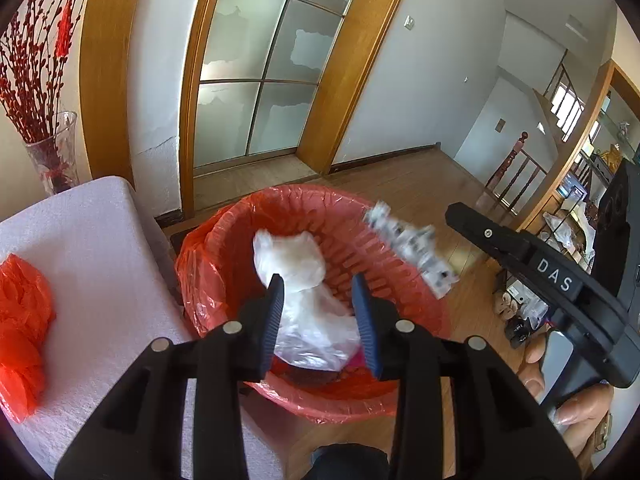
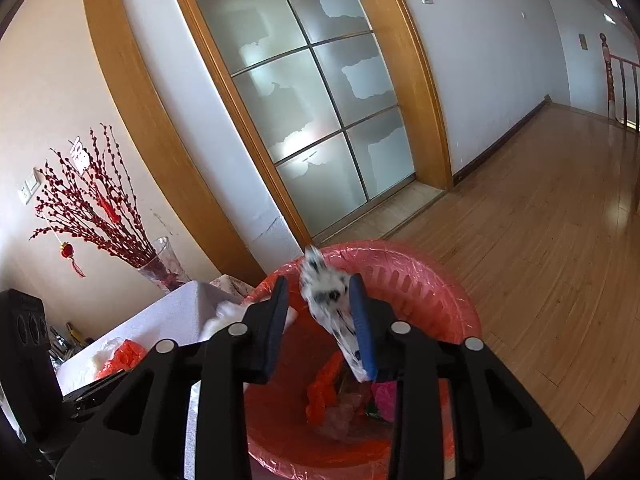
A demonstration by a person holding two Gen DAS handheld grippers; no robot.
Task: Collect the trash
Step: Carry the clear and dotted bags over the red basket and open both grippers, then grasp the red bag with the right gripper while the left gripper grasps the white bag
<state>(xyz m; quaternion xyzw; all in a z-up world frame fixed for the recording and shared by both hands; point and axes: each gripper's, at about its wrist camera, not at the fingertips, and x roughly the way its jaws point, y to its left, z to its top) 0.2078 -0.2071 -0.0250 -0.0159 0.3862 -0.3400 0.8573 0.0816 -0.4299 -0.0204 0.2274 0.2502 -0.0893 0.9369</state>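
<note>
A red bin (image 1: 404,300) lined with a red plastic bag stands on the floor beside a white table (image 1: 92,248). My left gripper (image 1: 320,304) is open above the bin, with a crumpled white plastic bag (image 1: 300,280) between and below its fingers; I cannot tell if it touches them. My right gripper (image 2: 320,312) is open over the bin (image 2: 432,292); a black-and-white wrapper (image 2: 328,292), blurred, lies against its right finger. The wrapper (image 1: 412,248) also shows in the left wrist view, in the air beside the right gripper's finger (image 1: 488,236). Red and pink trash (image 2: 332,384) lies inside the bin.
A crumpled red plastic bag (image 1: 20,328) lies on the white table. A glass vase with red branches (image 1: 48,152) stands behind the table. A frosted glass sliding door (image 1: 264,60) is behind the bin. Wooden floor (image 2: 540,240) stretches right; shelves (image 1: 576,220) and a stair railing (image 1: 516,168) are at far right.
</note>
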